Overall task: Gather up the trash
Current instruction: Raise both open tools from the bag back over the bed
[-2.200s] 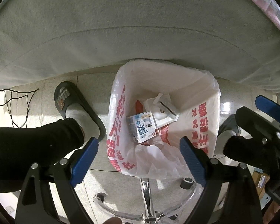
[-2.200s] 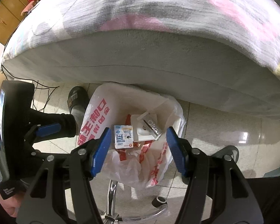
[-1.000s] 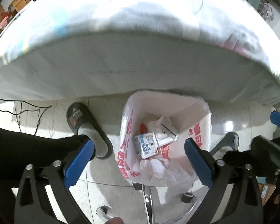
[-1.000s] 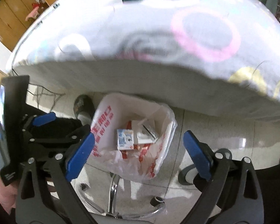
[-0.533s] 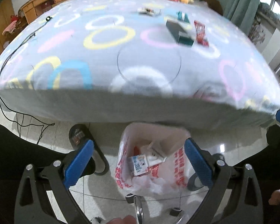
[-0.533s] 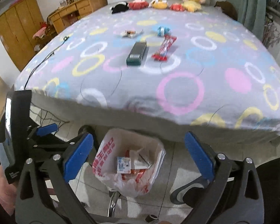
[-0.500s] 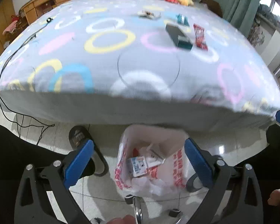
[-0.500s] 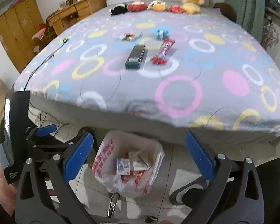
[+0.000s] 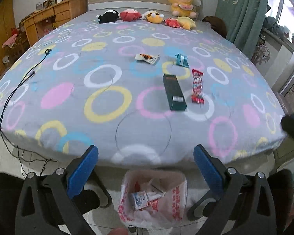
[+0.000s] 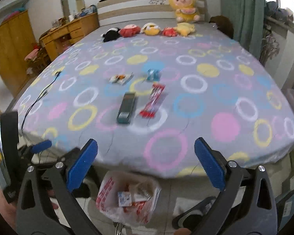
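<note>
I am holding my left tool (image 9: 146,171) and my right tool (image 10: 146,166) up in front of the bed (image 9: 72,105), and both are wide open with nothing in them. The trash is lying on the blanket, well ahead of both tools: a dark green box (image 9: 174,92), a red wrapper (image 9: 197,86) just beside it, a small blue packet (image 9: 181,59) and a white wrapper (image 9: 147,58) farther back. The trash bag (image 9: 174,193) is sitting on the floor below the bed edge, with some bits already in it. I am thinking the box is light and stiff, so pinching its long sides looks best. The wrappers look thin, soft and a bit slippery, so I am planning to pinch one in the middle, not too hard
</note>
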The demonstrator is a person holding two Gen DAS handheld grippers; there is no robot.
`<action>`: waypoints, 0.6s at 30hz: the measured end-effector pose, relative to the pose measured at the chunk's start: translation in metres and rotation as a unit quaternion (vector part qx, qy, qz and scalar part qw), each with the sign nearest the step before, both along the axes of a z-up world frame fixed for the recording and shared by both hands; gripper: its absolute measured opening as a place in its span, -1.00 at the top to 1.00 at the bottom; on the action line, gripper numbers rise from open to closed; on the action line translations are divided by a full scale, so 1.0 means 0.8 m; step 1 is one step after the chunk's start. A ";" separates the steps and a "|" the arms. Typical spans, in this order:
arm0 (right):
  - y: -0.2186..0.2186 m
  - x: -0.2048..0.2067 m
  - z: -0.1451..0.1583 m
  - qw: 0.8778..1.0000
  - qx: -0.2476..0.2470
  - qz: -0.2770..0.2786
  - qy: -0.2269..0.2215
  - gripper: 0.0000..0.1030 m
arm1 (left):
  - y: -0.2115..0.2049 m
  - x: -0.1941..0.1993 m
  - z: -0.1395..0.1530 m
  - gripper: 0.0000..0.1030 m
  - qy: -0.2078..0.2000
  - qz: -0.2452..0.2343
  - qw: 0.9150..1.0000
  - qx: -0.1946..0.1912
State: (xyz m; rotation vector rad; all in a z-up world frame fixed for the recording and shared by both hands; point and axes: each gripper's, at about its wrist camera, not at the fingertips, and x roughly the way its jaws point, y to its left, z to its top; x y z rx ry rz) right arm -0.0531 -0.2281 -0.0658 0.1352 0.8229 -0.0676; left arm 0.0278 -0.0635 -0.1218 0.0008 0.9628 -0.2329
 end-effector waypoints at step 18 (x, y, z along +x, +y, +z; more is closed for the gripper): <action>-0.071 0.230 -0.030 0.991 0.016 -0.032 0.126 -0.87 | -0.086 0.145 -0.028 -0.85 0.035 -0.021 0.999 0.030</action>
